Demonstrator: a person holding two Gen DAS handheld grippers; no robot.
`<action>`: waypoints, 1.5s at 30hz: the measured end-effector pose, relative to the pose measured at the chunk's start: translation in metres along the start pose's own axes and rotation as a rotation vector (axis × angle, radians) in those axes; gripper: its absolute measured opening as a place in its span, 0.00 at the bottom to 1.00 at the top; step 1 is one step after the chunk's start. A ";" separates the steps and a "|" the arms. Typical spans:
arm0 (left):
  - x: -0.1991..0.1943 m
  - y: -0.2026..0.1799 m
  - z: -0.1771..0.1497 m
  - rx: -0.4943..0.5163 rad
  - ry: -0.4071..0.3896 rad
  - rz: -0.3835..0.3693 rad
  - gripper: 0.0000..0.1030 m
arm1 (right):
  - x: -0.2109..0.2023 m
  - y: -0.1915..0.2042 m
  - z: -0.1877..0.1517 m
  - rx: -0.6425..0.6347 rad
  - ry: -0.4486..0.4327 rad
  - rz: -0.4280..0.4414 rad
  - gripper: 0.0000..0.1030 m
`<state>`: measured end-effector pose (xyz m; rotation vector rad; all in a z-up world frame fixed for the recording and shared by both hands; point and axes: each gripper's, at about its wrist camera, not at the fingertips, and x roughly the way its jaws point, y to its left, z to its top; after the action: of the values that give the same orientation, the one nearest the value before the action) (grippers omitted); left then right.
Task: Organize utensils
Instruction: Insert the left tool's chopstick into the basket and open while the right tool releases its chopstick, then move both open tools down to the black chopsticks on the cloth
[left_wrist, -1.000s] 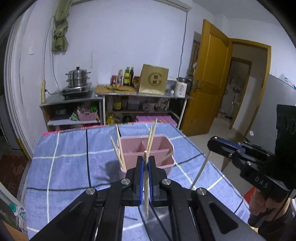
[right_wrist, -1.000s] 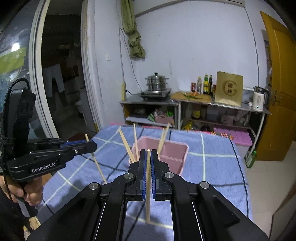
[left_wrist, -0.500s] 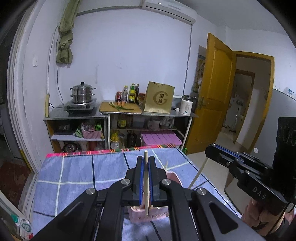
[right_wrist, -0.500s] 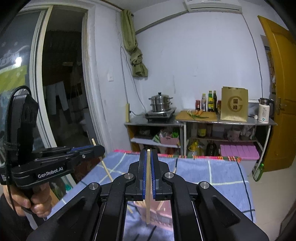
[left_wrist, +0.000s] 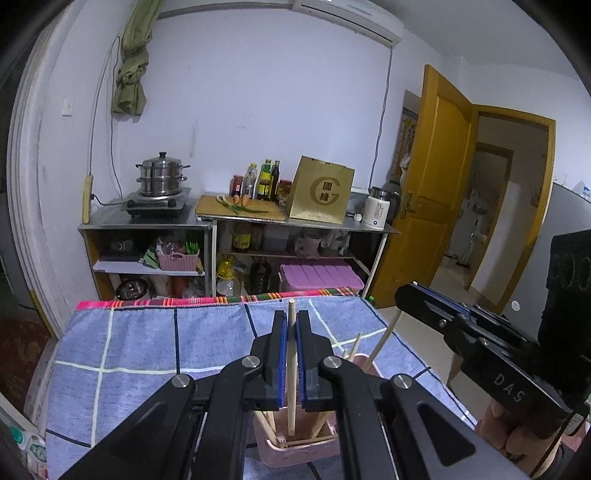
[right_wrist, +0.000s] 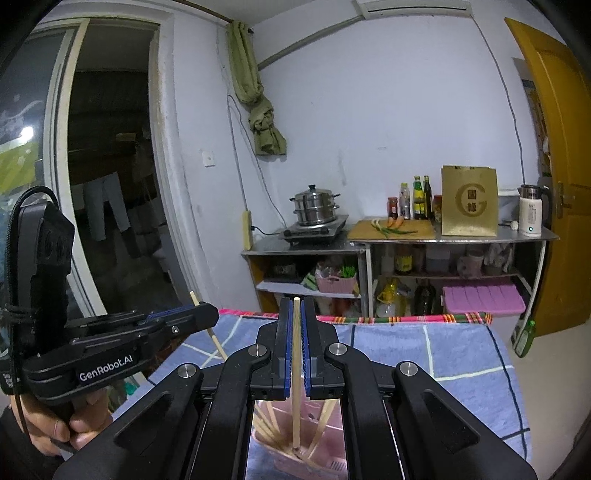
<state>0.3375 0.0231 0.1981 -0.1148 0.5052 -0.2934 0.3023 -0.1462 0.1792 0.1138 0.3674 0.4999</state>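
Observation:
My left gripper (left_wrist: 291, 317) is shut on a wooden chopstick (left_wrist: 291, 369) that stands upright between its blue pads. The chopstick's lower end hangs just over a pink utensil holder (left_wrist: 273, 454), which holds several other chopsticks. My right gripper (right_wrist: 295, 302) is likewise shut on an upright chopstick (right_wrist: 296, 369) whose tip reaches down into the same pink holder (right_wrist: 328, 461). In each wrist view the other gripper shows at the side, gripping its chopstick: the right gripper (left_wrist: 406, 295) and the left gripper (right_wrist: 207, 314). The holder stands on a blue checked tablecloth (left_wrist: 147, 350).
Past the table's far edge stand metal shelves (left_wrist: 236, 221) with a steamer pot (left_wrist: 160, 177), bottles, a cutting board, a gold paper bag (left_wrist: 321, 195) and a kettle. A yellow door (left_wrist: 439, 177) is open at the right. A dark doorway (right_wrist: 110, 184) lies at the left.
Both grippers moved forward over the table with their chopsticks. The pink holder went from ahead of the fingers to beneath them. Both views tilted up towards the shelves.

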 end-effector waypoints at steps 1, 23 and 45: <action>0.005 0.002 -0.002 -0.004 0.006 -0.003 0.04 | 0.004 -0.002 -0.004 0.003 0.006 0.000 0.04; 0.018 0.010 -0.040 -0.019 0.069 -0.022 0.05 | 0.015 -0.003 -0.036 -0.010 0.123 0.021 0.07; -0.078 -0.025 -0.137 0.005 0.061 -0.005 0.07 | -0.113 -0.011 -0.093 0.021 0.085 -0.003 0.13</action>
<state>0.1989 0.0178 0.1196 -0.1024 0.5652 -0.3035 0.1806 -0.2097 0.1266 0.1126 0.4561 0.4989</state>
